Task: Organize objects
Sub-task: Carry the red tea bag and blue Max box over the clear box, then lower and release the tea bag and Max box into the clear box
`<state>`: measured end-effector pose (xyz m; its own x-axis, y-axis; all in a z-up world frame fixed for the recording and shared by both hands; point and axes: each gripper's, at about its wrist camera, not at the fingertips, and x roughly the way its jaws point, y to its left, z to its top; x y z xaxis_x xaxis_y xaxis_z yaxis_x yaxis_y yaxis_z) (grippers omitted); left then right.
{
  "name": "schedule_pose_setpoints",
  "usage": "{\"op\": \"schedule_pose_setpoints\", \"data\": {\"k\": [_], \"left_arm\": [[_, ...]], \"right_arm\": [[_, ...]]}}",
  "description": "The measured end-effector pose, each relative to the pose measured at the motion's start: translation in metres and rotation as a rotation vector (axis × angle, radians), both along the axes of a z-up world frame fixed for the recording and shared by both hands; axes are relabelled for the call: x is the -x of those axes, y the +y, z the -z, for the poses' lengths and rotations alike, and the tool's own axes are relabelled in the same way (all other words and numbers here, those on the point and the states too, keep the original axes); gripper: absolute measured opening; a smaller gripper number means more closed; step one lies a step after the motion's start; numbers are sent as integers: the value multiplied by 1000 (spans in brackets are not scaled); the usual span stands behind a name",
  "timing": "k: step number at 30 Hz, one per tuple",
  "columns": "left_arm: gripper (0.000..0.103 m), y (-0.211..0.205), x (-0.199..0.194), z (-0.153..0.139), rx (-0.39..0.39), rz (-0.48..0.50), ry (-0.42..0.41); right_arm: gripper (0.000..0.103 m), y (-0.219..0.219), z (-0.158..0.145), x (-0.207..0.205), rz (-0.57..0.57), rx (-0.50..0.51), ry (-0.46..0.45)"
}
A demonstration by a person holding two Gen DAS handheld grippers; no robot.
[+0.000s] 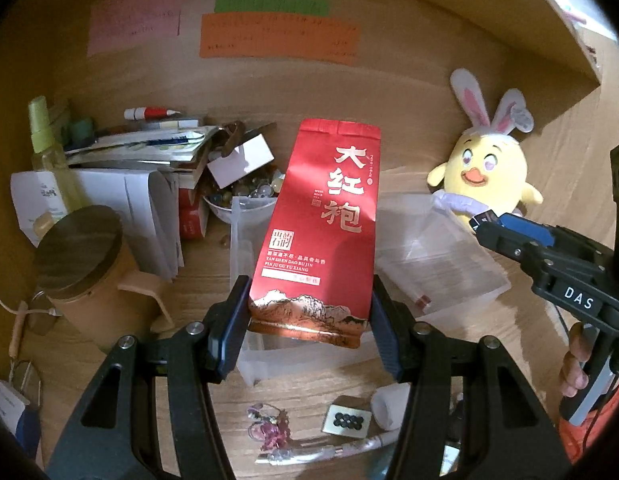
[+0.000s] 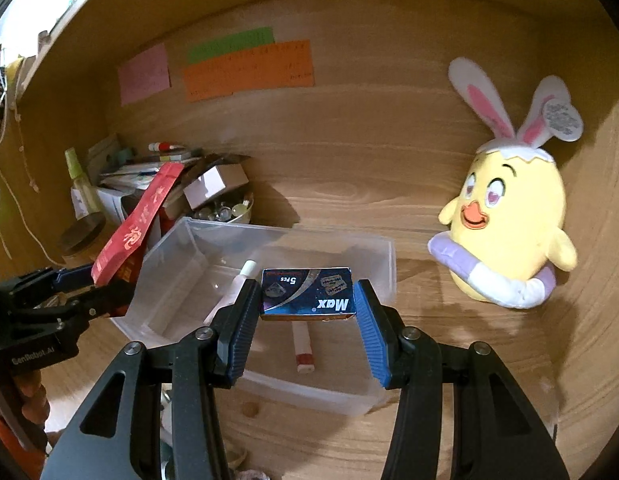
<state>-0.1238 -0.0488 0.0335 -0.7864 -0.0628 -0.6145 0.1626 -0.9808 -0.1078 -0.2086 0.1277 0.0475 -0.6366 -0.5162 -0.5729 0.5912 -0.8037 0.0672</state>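
My left gripper (image 1: 309, 312) is shut on a tall red tea pouch (image 1: 321, 224) with gold characters, gripped near its bottom and held above a clear plastic bin (image 1: 449, 264). In the right wrist view the pouch (image 2: 129, 236) shows edge-on at the left, beside the bin (image 2: 181, 276). My right gripper (image 2: 307, 308) is shut on a small dark blue box (image 2: 307, 292) marked "Max", held over the bin. A white tube with a red band (image 2: 301, 344) lies on the bin's floor. The right gripper (image 1: 483, 226) also appears at the right of the left wrist view.
A yellow chick plush with rabbit ears (image 2: 513, 220) sits at the right against the wooden wall. At the left stand a round wooden-lidded canister (image 1: 81, 264), a green spray bottle (image 1: 45, 140), stacked papers and boxes (image 1: 141, 152) and a bowl of beads (image 1: 245, 192). Small trinkets (image 1: 269, 428) lie on the desk front.
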Motion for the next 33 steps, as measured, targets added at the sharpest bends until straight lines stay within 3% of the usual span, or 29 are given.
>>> {"op": "schedule_pose_setpoints", "data": {"k": [15,33], "left_arm": [[56,4,38,25,42,47,-99],[56,-1,46,35,16,66,-136]], "right_arm": [[44,-47,38,20,-36,-147,-59],[45,-66,53,37,-32,-201,-138]]}}
